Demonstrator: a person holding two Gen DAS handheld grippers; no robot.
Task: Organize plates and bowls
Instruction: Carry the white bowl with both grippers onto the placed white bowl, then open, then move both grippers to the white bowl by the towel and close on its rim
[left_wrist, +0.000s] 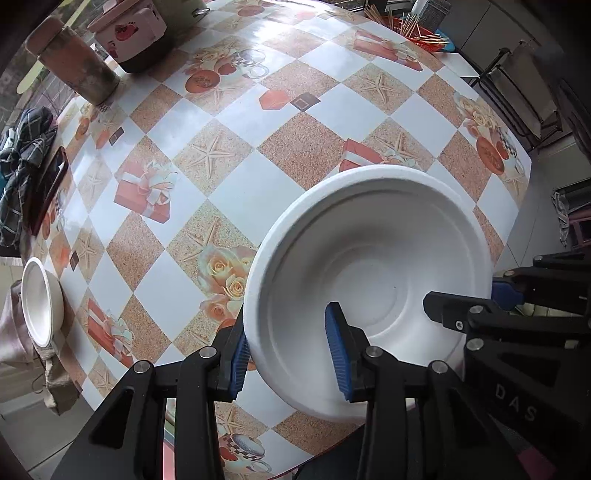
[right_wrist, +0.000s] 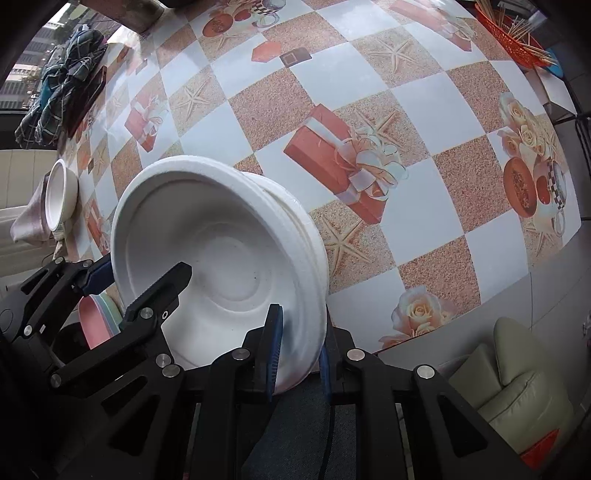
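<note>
Blue pads of your left hand-held gripper (left_wrist: 291, 363) sit closest in the left wrist view, spread fairly wide across the near wall of the white plate (left_wrist: 373, 280): one pad outside the rim, one inside the well. You cannot tell from here whether they actually bear on the foam. The plate stands tilted up at the near edge of the worktop (left_wrist: 258, 184), its inside facing you. Your right hand-held gripper (left_wrist: 491, 295) reaches in from the right and meets the opposite rim. Far to the left, a bowl (left_wrist: 40, 306) waits at the worktop's edge, well apart from the plate.

From the right wrist view, your right hand-held gripper (right_wrist: 299, 354) is narrow and pinches the rim of the plate (right_wrist: 221, 251); the edge looks layered, so you are probably holding a nested stack. Your left hand-held gripper (right_wrist: 140, 280) comes in from the left, one finger lying inside the well. The bowl (right_wrist: 61, 195) shows at the far left edge, beside a cloth (right_wrist: 29, 218).

To do this step well, let the right pinch carry the load and use the left only to steady. Foam dents easily, so squeeze gently. Keep the stack tilted no further, or the layers may slide apart. Lower it flat on the worktop (right_wrist: 369, 110) before either side lets go, well clear of the edge.
</note>
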